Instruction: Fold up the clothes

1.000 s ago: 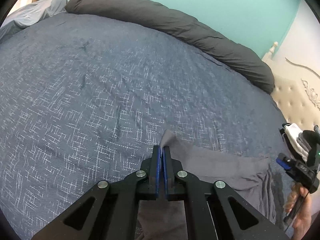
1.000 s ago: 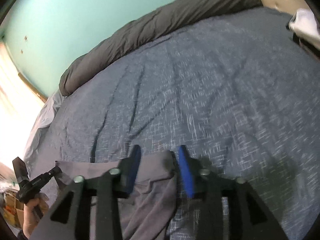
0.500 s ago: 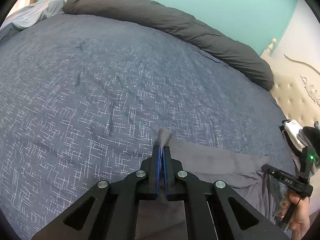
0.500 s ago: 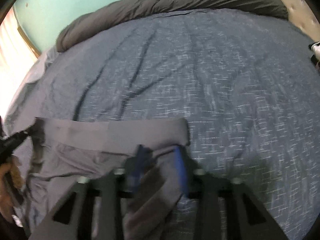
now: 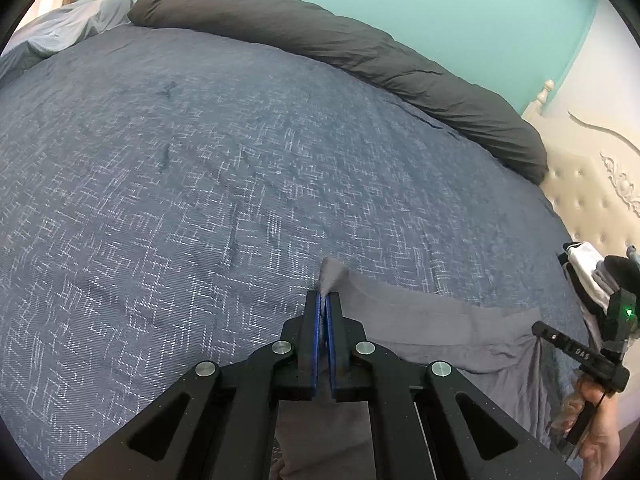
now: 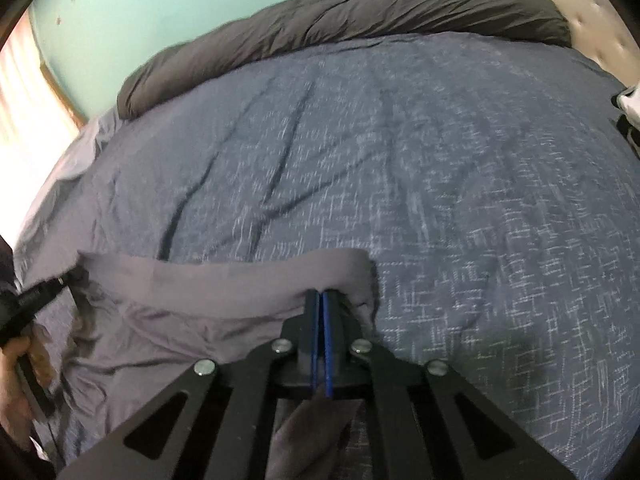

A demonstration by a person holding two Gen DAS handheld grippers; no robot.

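- Left tool point(image 5: 324, 300), black with blue pads, is clamped on the left corner of the thin grey cloth garment point(image 5: 432, 332), a tuft of fabric poking out past its tips.
- Between the two tools the garment's top hem runs as its long axis, lying across the near edge of the blue woven bedspread point(image 5: 224, 184).
- Right tool point(image 6: 320, 298) has just been closing and now pinches the hem near the right corner, fabric bunched around its pads.
- Judged from this, both corners are held, neither hand nearer, so the fold would carry the hem as one line.

bed point(image 5: 200, 200): blue cover | on it: grey garment point(image 5: 440, 336), dark duvet roll point(image 5: 360, 52)
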